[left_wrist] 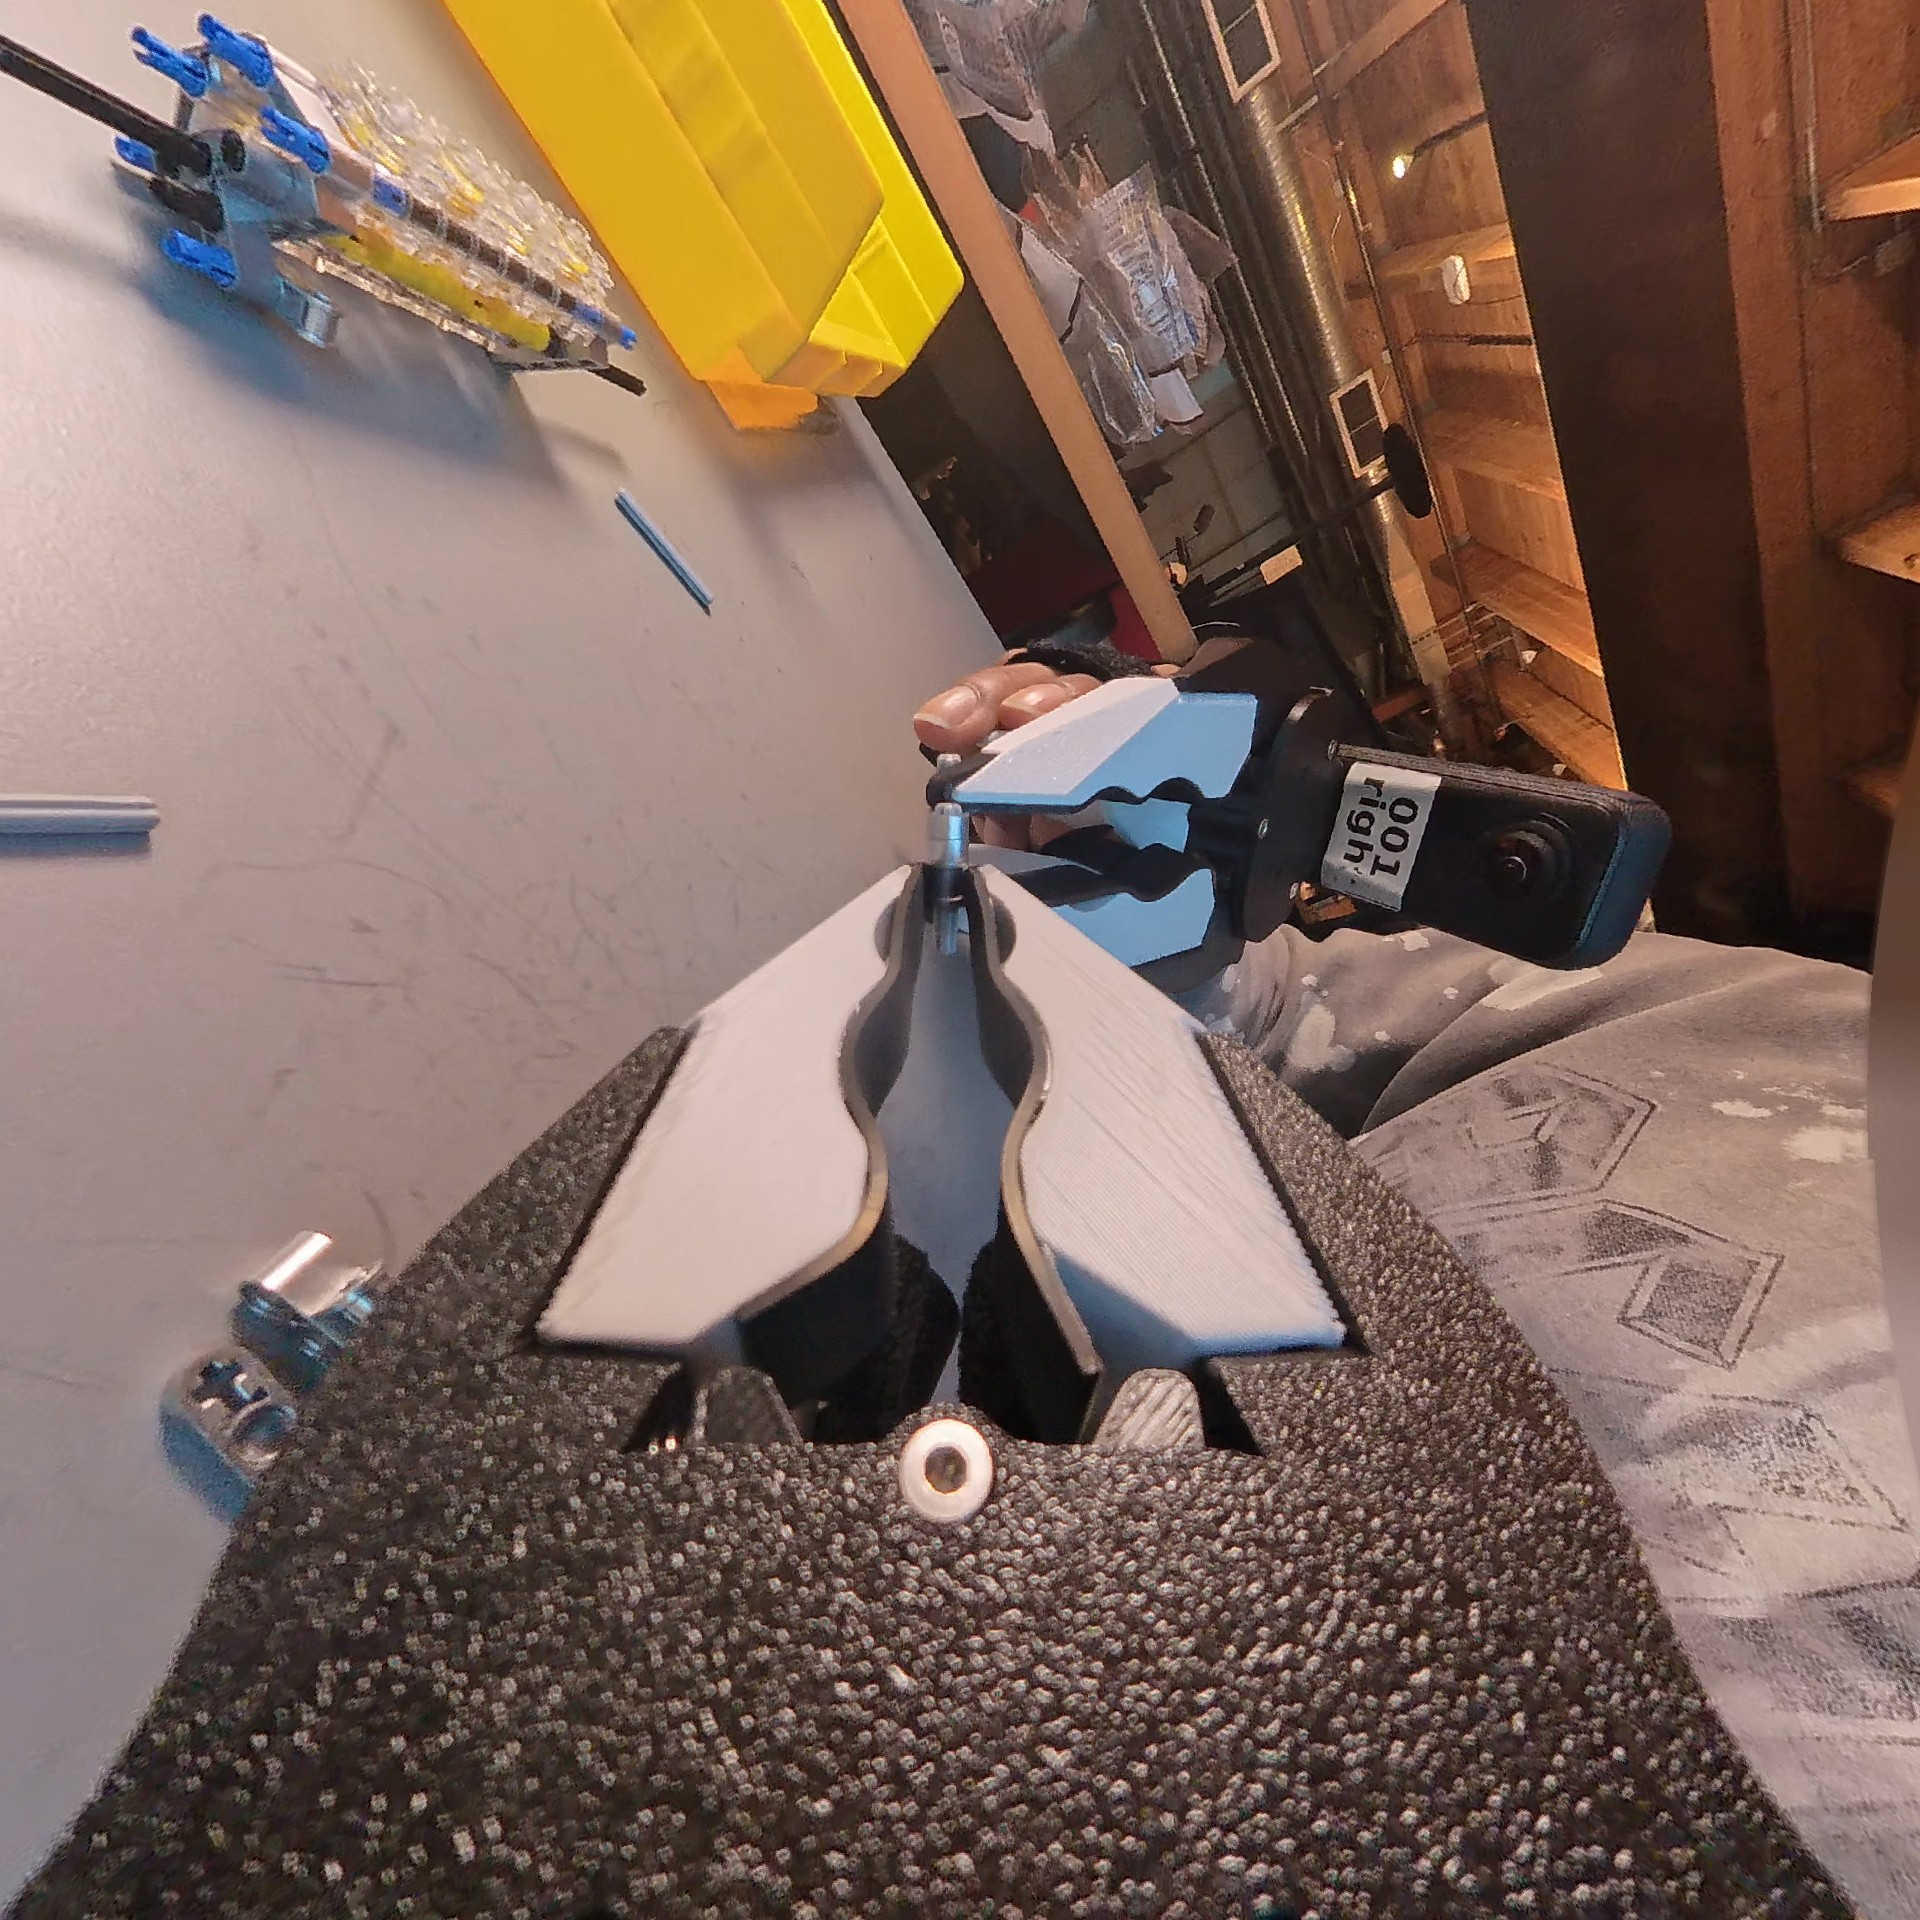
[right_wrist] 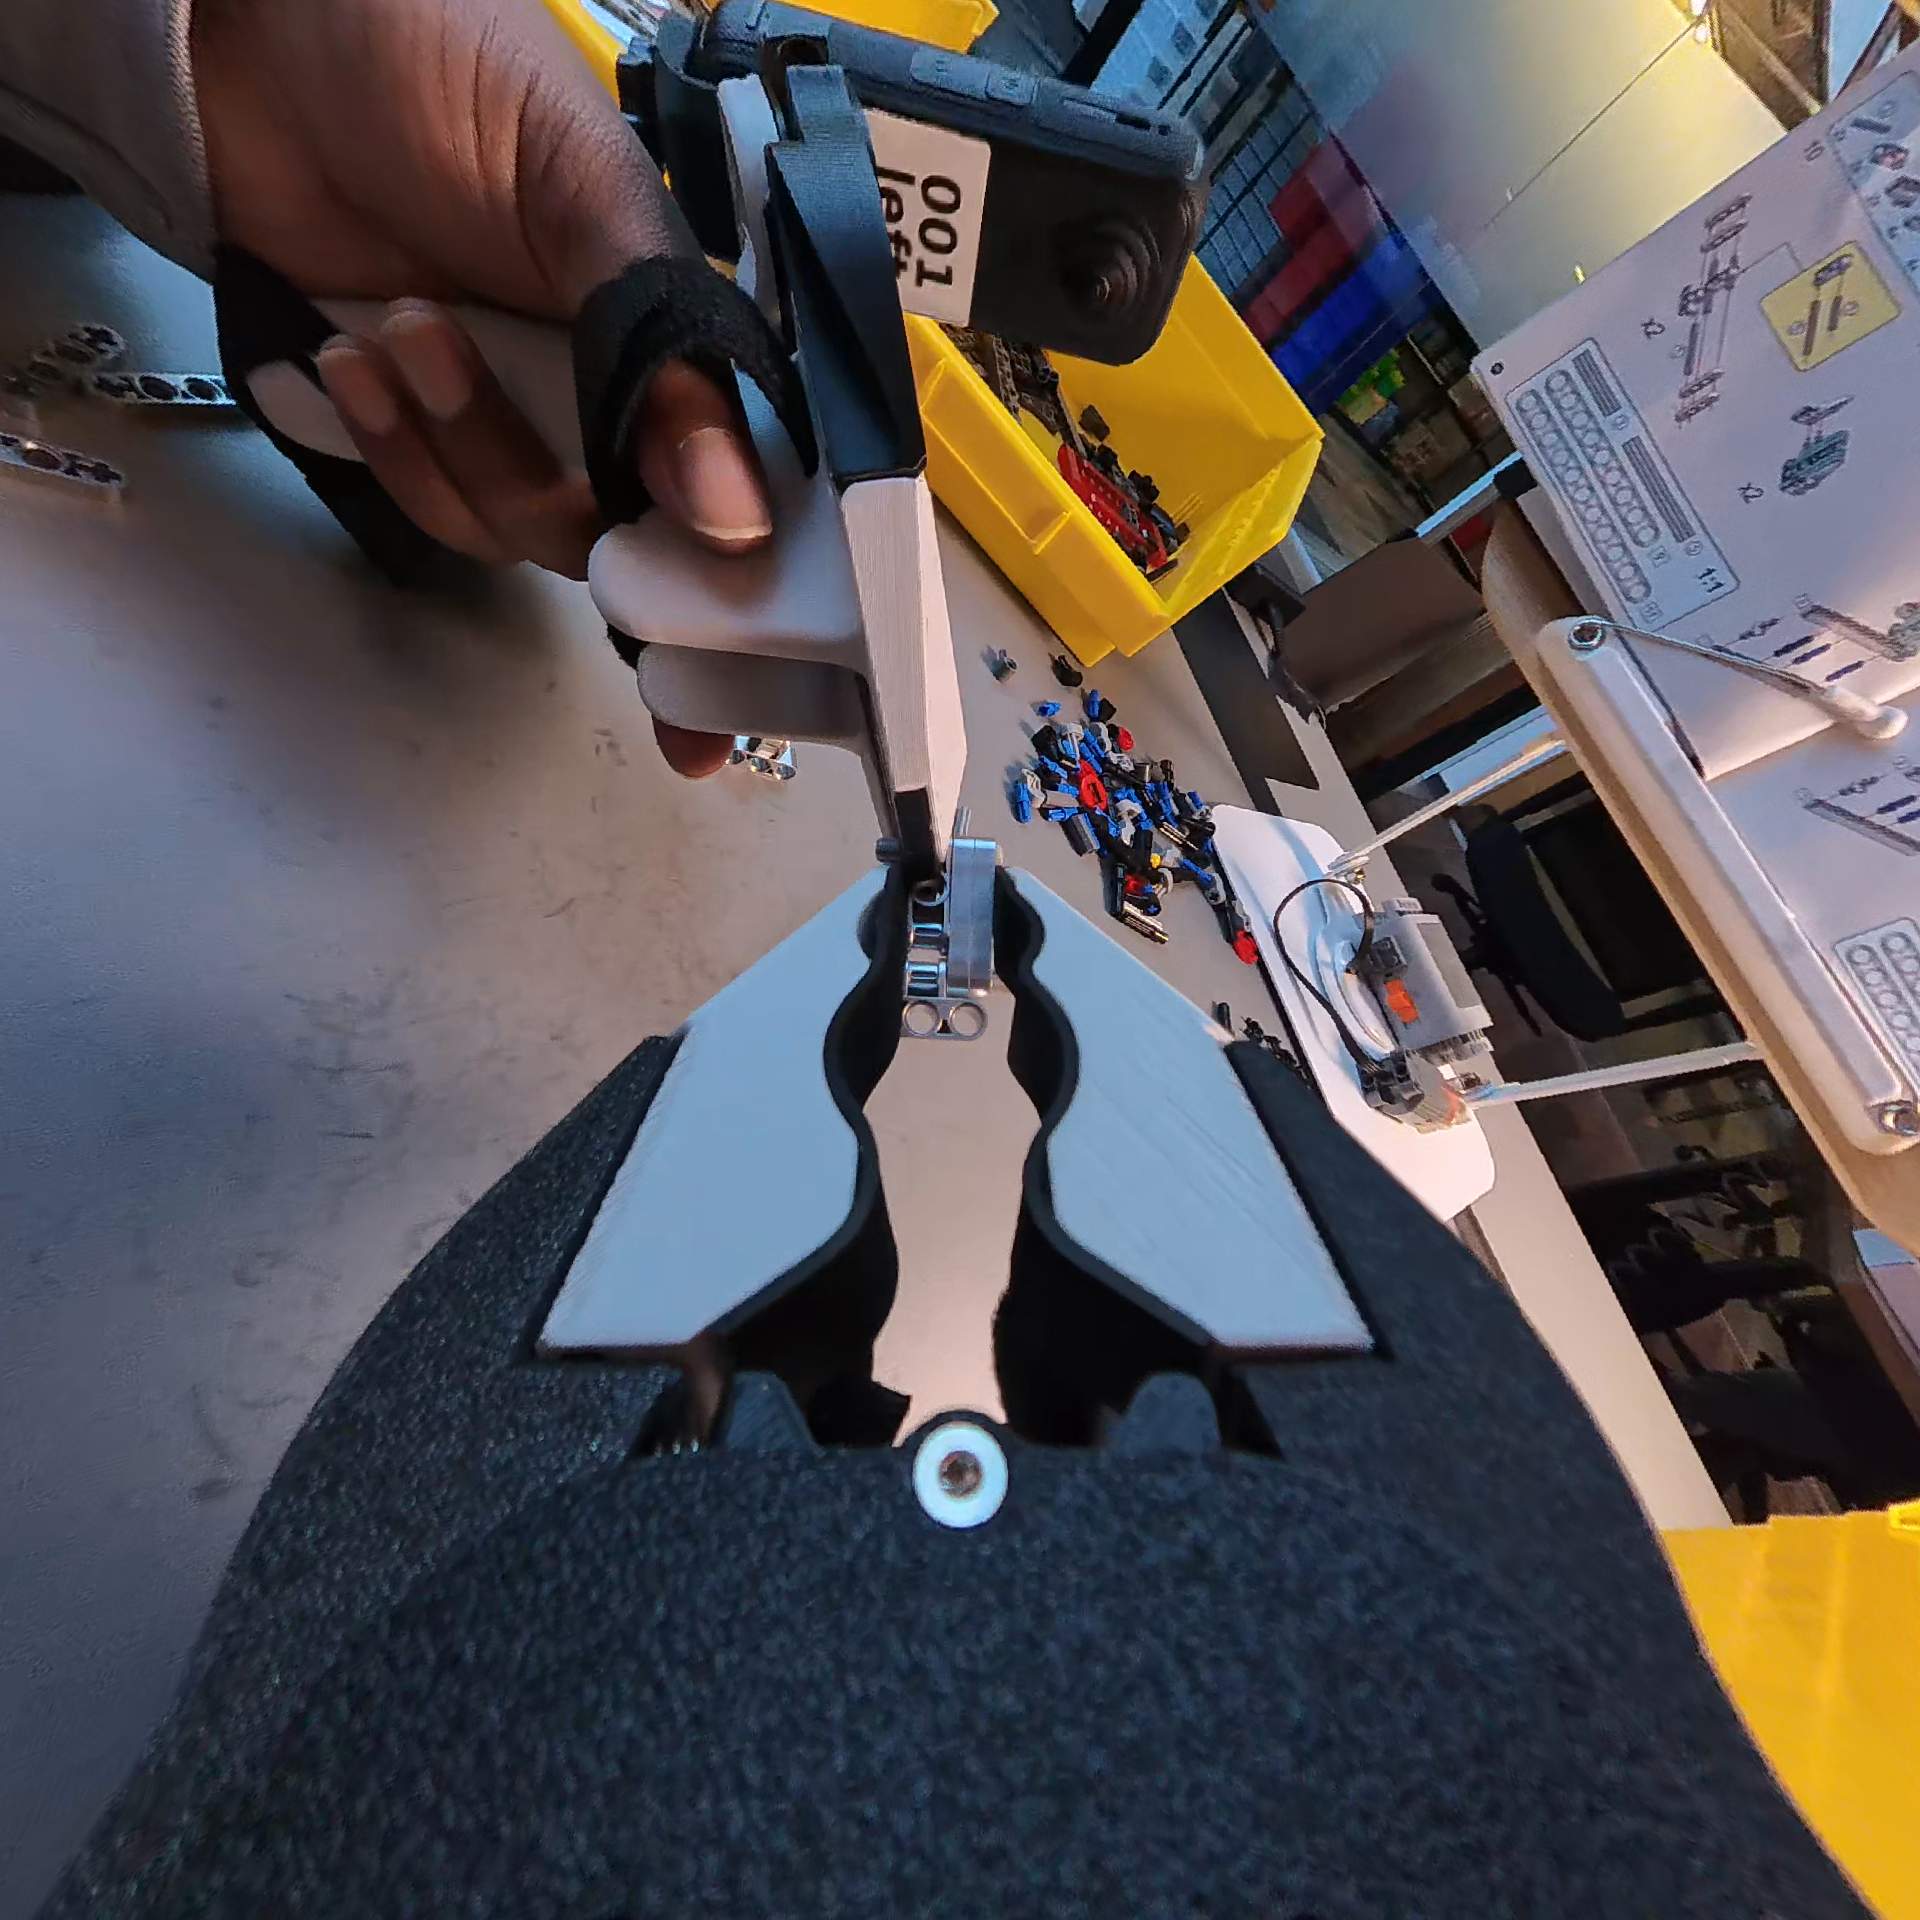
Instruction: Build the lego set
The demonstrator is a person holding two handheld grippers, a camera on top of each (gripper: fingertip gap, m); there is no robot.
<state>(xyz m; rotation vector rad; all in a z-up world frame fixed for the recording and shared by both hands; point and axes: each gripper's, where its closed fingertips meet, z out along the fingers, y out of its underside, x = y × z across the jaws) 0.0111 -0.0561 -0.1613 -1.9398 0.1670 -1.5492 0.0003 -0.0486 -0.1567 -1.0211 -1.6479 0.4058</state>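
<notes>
Grey part half hidden between fingertips

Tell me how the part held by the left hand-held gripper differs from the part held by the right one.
The left hand-held gripper pinches a slim grey pin with a black band at its fingertips; the right hand-held gripper clamps a broader grey holed connector assembly. The pin is one thin cylinder; the assembly looks like a flat beam beside a jointed, holed piece. Both are grey plastic building pieces, held above the table, tips meeting.
</notes>
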